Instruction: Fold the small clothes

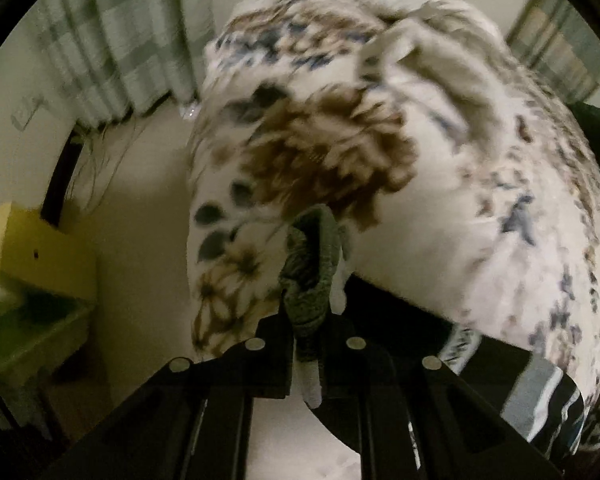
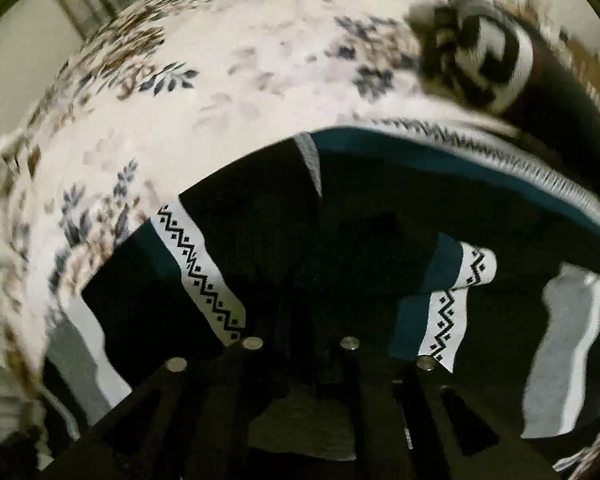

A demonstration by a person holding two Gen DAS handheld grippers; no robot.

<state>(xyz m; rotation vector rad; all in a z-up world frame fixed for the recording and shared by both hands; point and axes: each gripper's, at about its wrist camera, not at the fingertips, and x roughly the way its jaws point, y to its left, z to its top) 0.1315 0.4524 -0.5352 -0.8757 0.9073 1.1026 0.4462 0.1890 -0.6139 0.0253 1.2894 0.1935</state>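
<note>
A small grey-green ribbed knit piece (image 1: 314, 264), shaped like a sock, is pinched between the black fingers of my left gripper (image 1: 312, 308), which is shut on it. Its pale end hangs down between the finger bases. It is lifted above a bed with a white floral cover (image 1: 440, 200). In the right wrist view my right gripper (image 2: 312, 320) points down onto a dark garment with teal and white zigzag bands (image 2: 204, 280) spread on the bed. Its dark fingers blend into the dark cloth, so the gap between them is unreadable.
Left of the bed lie bare floor (image 1: 140, 220), a yellow-green piece of furniture (image 1: 40, 264) and checked curtains (image 1: 120, 32). A black-and-white patterned bundle (image 2: 484, 52) lies on the floral cover (image 2: 240, 80) beyond the dark garment. A grey cloth patch (image 2: 560, 340) shows at right.
</note>
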